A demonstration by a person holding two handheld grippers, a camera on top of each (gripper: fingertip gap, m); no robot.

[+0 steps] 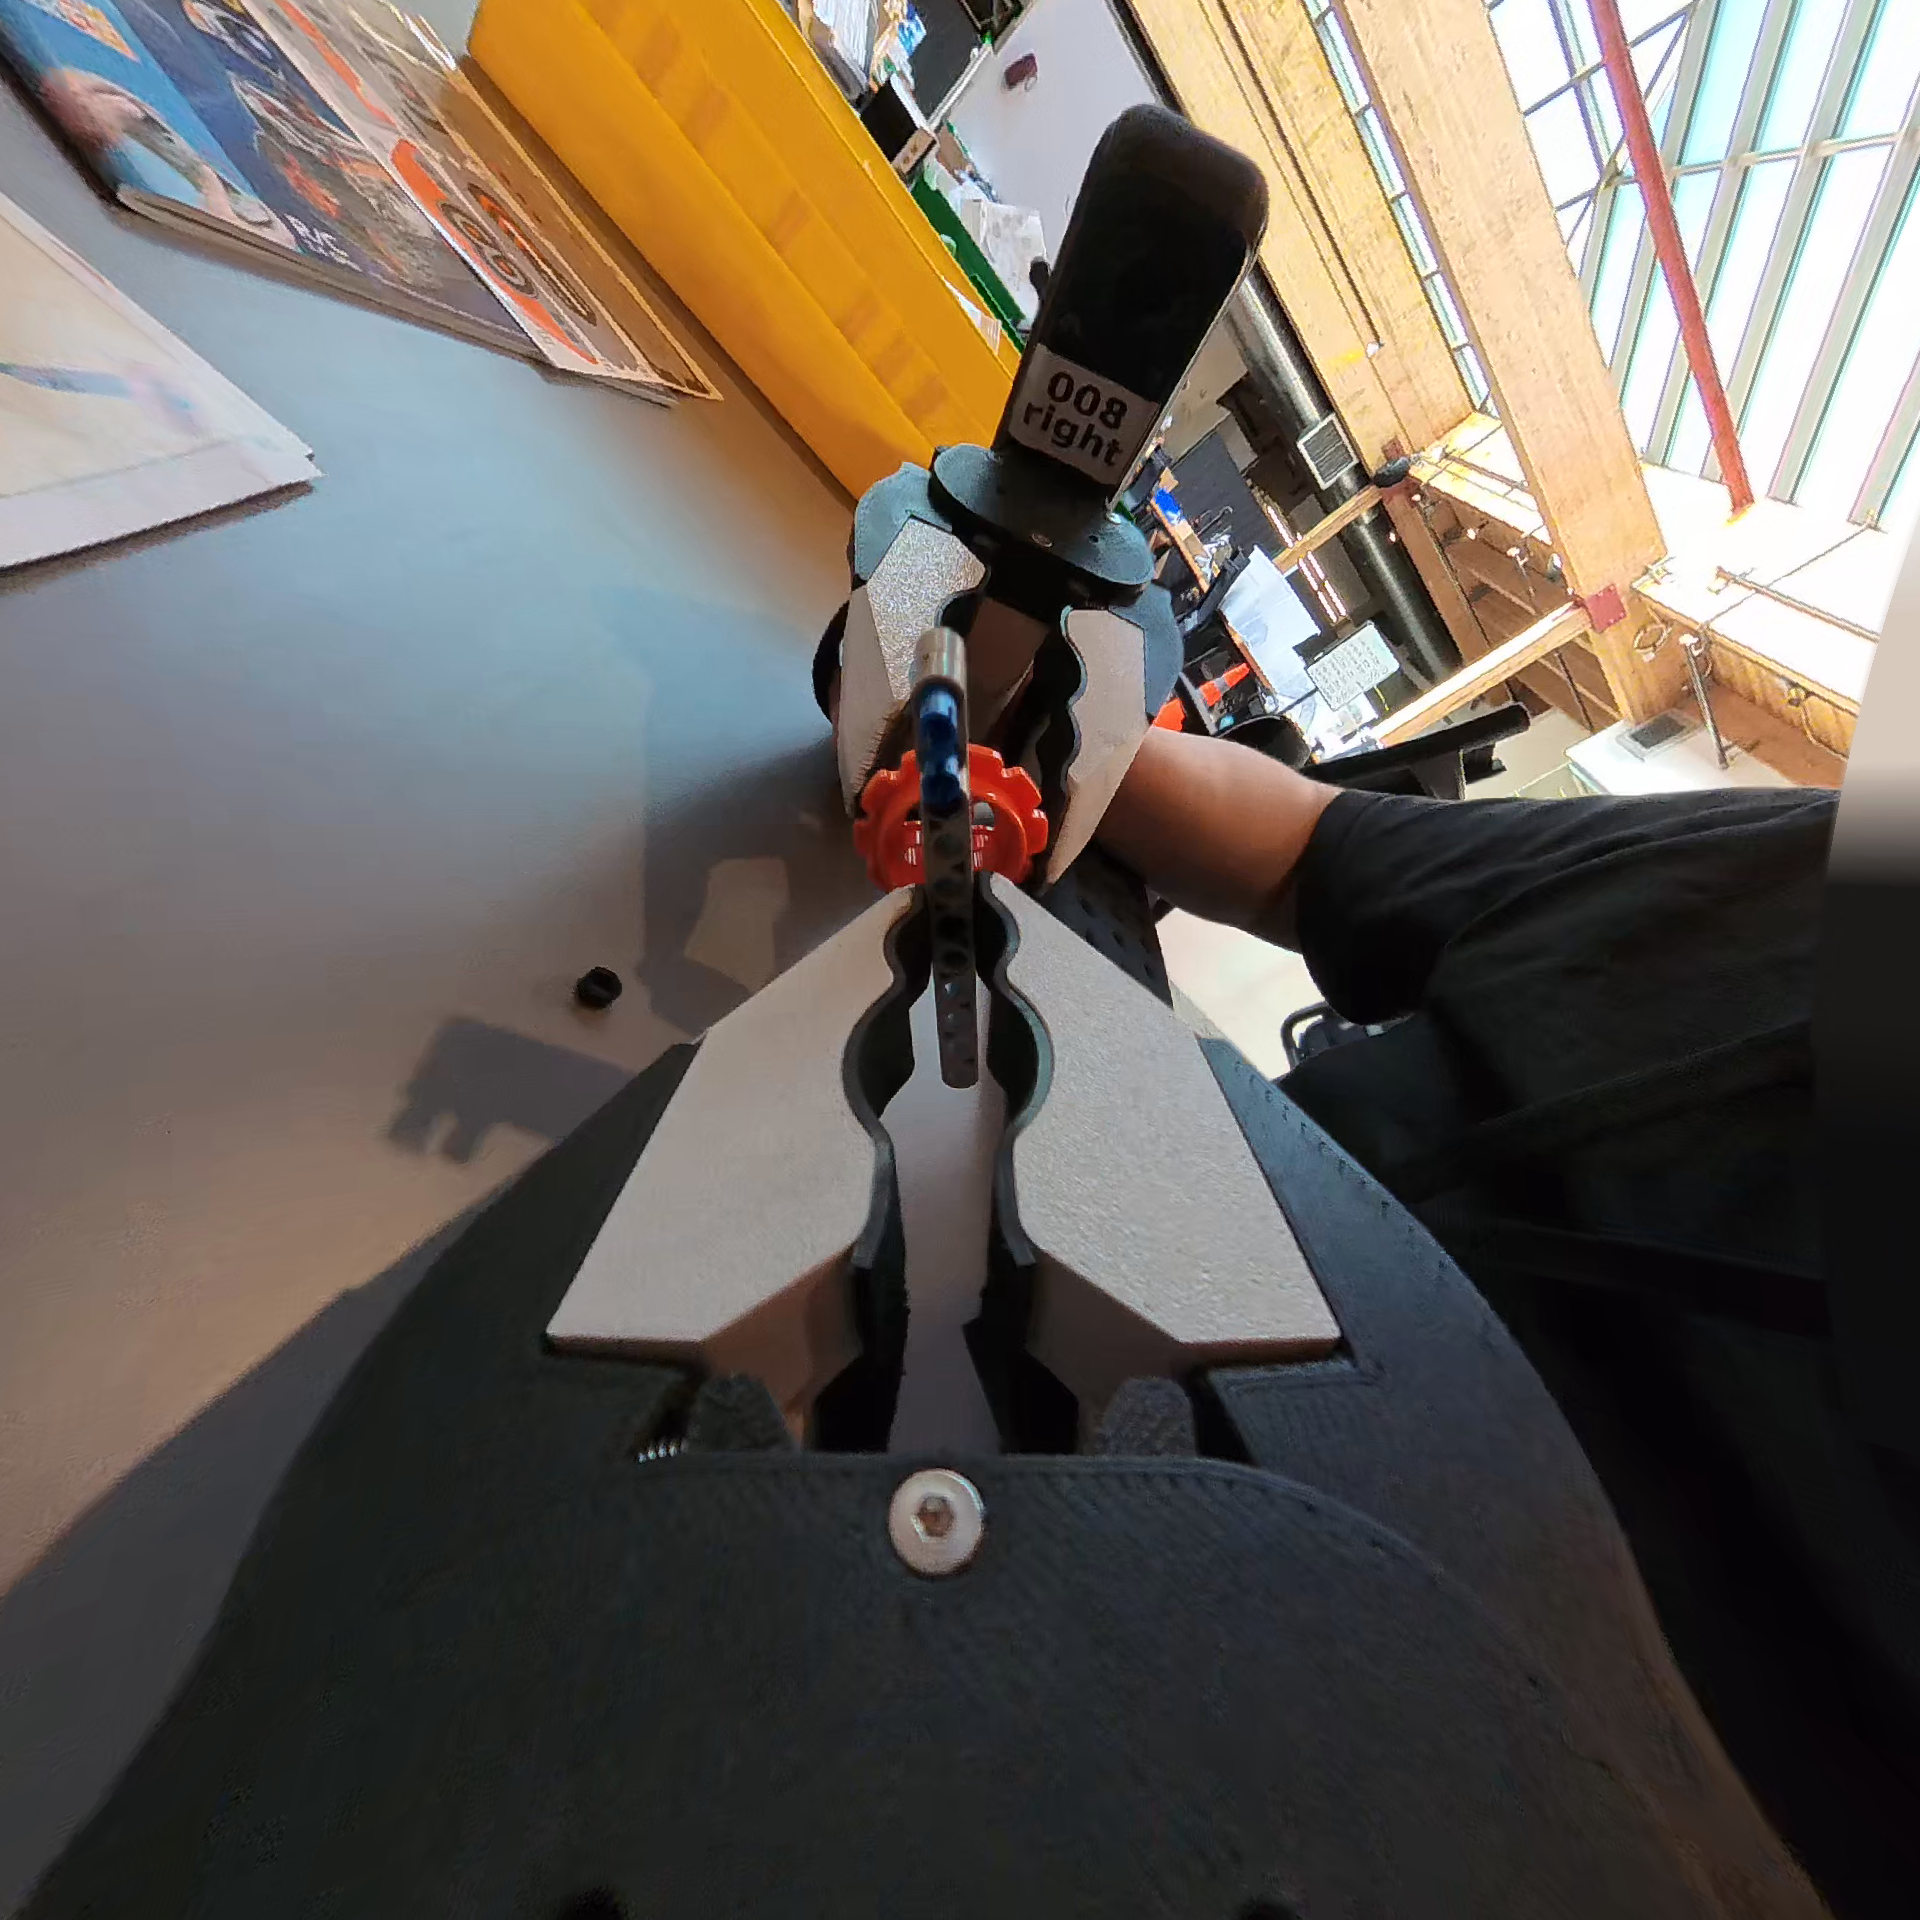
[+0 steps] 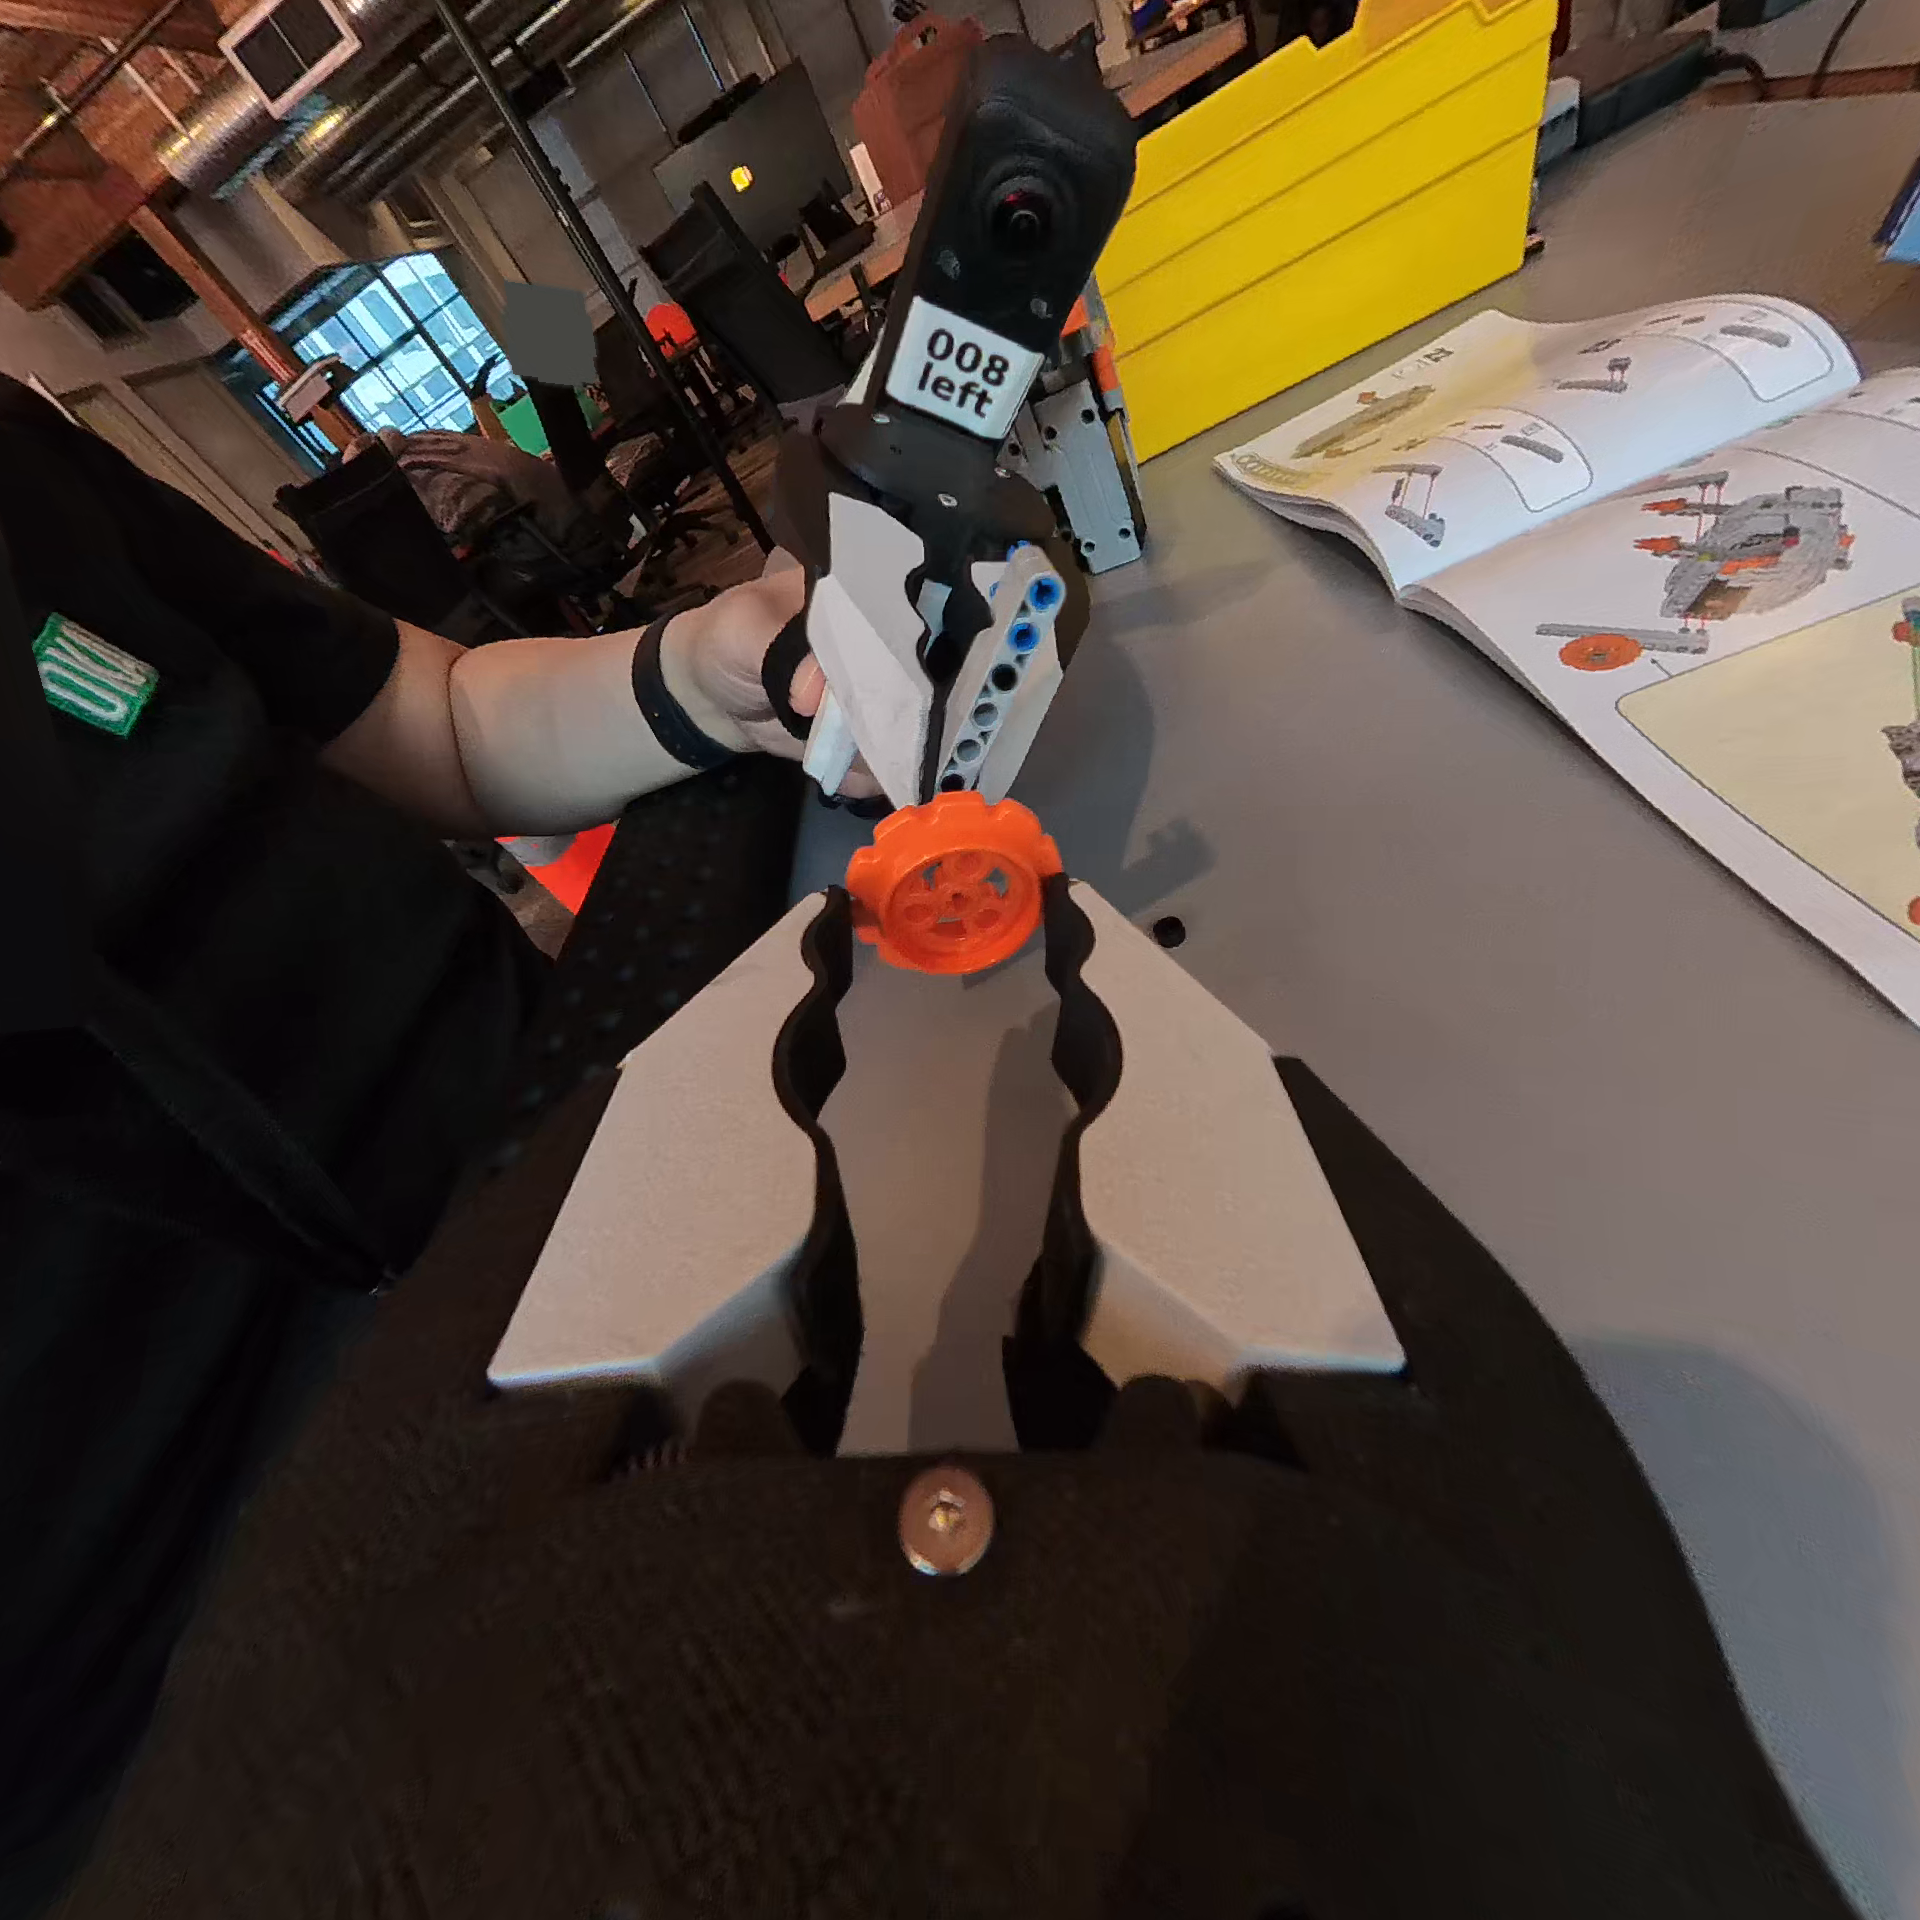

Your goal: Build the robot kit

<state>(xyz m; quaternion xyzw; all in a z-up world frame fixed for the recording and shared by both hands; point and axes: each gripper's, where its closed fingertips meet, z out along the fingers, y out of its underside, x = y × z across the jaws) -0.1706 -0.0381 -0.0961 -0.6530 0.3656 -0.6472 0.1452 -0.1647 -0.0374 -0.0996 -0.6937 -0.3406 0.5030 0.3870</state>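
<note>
We count two claws held above one grey surface (image 2: pixel 1455 831). The left claw (image 1: pixel 951 904) is clamped on one grey perforated beam (image 1: pixel 956 997), which carries blue pins (image 1: pixel 940 727) whose number we cannot tell. One orange toothed wheel (image 2: pixel 951 883) sits at the beam's end, pinched between the tips of the right claw (image 2: pixel 951 894), which is closed on it. Left to right in the right wrist view we list: one black sleeve (image 2: pixel 208 675), one bare hand (image 2: pixel 727 675), one yellow bin (image 2: pixel 1330 208), one open instruction booklet (image 2: pixel 1558 499). One small black piece (image 1: pixel 597 985) lies alone on the surface, well apart from the claws.
</note>
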